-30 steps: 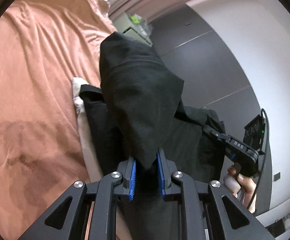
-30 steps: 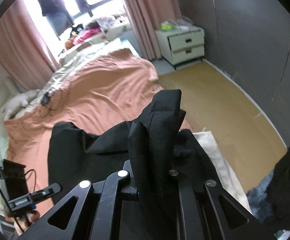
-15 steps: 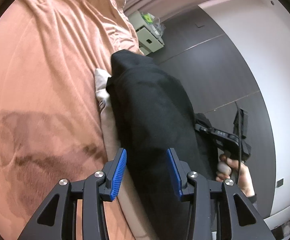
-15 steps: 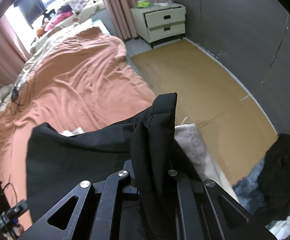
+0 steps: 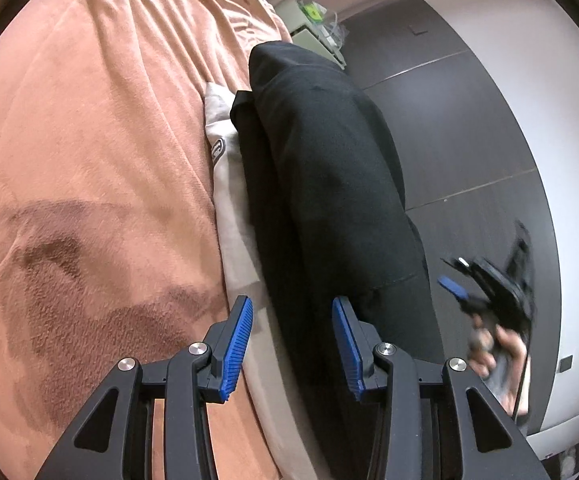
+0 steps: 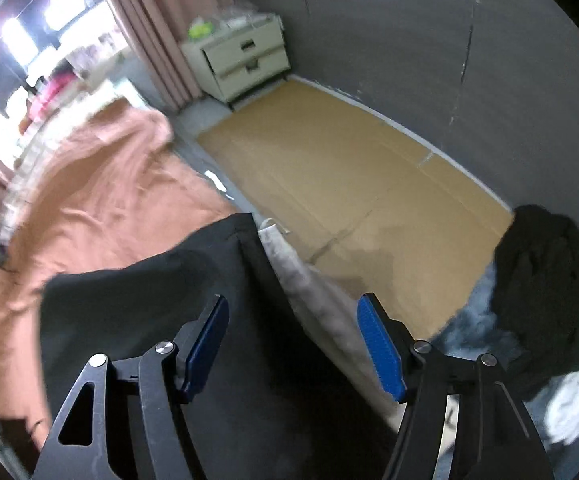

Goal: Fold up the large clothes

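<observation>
A folded black garment (image 5: pixel 329 184) lies along the bed's edge on top of a white garment (image 5: pixel 229 200). My left gripper (image 5: pixel 291 344) is open, its blue pads either side of the black garment's near end without gripping it. My right gripper (image 6: pixel 293 344) is open and empty above the black garment (image 6: pixel 169 320); it also shows, blurred, at the right of the left wrist view (image 5: pixel 485 284). The white garment (image 6: pixel 309 280) shows along the bed edge in the right wrist view.
An orange-brown bedspread (image 5: pixel 89 160) covers the bed. Beside the bed is a brown cardboard-covered floor (image 6: pixel 349 184), a white nightstand (image 6: pixel 245 60), pink curtains (image 6: pixel 149 32) and a dark wall. A pile of dark and white clothes (image 6: pixel 545 292) lies on the floor at right.
Both grippers let go of the black garment and opened. The garment dropped from its raised fold and now lies flat on the bed edge. The right gripper is moving, blurred.
</observation>
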`<state>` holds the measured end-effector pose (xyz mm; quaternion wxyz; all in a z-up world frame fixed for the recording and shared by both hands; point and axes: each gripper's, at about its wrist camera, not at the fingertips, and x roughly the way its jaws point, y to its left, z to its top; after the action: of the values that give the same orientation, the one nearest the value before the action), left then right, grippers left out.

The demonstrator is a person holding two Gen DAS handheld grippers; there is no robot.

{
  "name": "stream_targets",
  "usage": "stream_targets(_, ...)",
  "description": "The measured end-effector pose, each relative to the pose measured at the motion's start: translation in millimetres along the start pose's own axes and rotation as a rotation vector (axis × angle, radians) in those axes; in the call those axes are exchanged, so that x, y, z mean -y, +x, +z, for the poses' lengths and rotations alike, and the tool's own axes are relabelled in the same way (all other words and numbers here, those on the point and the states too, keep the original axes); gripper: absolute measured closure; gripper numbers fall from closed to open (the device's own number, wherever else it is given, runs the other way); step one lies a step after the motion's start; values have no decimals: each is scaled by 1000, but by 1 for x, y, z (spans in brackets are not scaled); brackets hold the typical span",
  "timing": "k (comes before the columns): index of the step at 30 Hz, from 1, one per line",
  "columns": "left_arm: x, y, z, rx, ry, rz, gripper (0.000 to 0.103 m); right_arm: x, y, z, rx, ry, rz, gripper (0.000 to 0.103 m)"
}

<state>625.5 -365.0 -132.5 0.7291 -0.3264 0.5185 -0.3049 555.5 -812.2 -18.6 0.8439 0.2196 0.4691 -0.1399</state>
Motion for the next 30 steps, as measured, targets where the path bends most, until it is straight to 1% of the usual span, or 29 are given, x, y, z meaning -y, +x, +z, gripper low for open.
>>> stream_targets(2, 2, -2, 0, 5, 4, 3, 61, 15, -29, -24, 33, -1, 36, 28)
stream_targets(3, 2, 3, 4, 7, 2, 4, 61, 20, -35, -32, 44, 4, 43, 21)
stream_targets(4, 2, 5, 4, 7, -4, 5, 61, 30, -49, -48, 69, 22, 52, 20)
stream_targets(6, 1, 6, 3, 6, -22, 2, 61, 45, -64, -69, 111, 57, 57, 20)
stream_targets(7, 0, 6, 2, 7, -30, 1, 61, 58, -73, -86, 132, 95, 82, 18)
stream_targets(8, -1, 6, 2, 8, -35, 0, 61, 65, -74, -92, 138, 117, 106, 16)
stream_targets(9, -1, 5, 1, 9, -38, -1, 61, 73, -75, -104, 143, 148, 144, 10)
stream_targets(10, -2, 4, 0, 11, -42, -2, 61, 82, -74, -118, 139, 181, 179, 8)
stream_targets(11, -2, 3, -1, 12, -45, -2, 60, 90, -70, -131, 130, 210, 212, 8)
stream_targets(14, 1, 2, -2, 13, -54, -3, 60, 104, -52, -159, 116, 282, 268, 8)
stream_targets(15, 1, 2, -3, 13, -56, -5, 60, 110, -44, -168, 115, 320, 293, 8)
stream_targets(16, 1, 1, -4, 14, -54, -4, 60, 118, -35, -178, 111, 372, 336, 8)
stream_targets(17, 2, 1, -5, 14, -50, -2, 60, 122, -32, -185, 110, 395, 361, 8)
stream_targets(19, 3, 1, -5, 13, -41, 2, 60, 123, -18, -197, 97, 421, 424, 8)
stream_targets(21, 4, 1, -6, 11, -38, 1, 60, 112, -10, -200, 95, 413, 470, 8)
stream_targets(23, 4, 2, -5, 8, -42, -3, 60, 102, -2, -200, 86, 404, 498, 12)
stream_targets(25, 3, 0, -5, 6, -44, -5, 60, 96, 7, -197, 66, 419, 519, 35)
stream_targets(26, 2, -1, -5, 8, -49, -9, 60, 95, 9, -197, 62, 430, 509, 37)
stream_targets(27, 1, -3, -5, 14, -56, -18, 60, 94, 11, -195, 64, 439, 514, 45)
stream_targets(28, 1, -6, -5, 24, -60, -28, 60, 94, 10, -194, 70, 437, 519, 58)
stream_targets(29, 0, -10, -4, 43, -61, -48, 53, 93, 8, -193, 76, 434, 512, 62)
stream_targets(30, 0, -14, -5, 60, -57, -65, 36, 92, 6, -191, 85, 430, 506, 70)
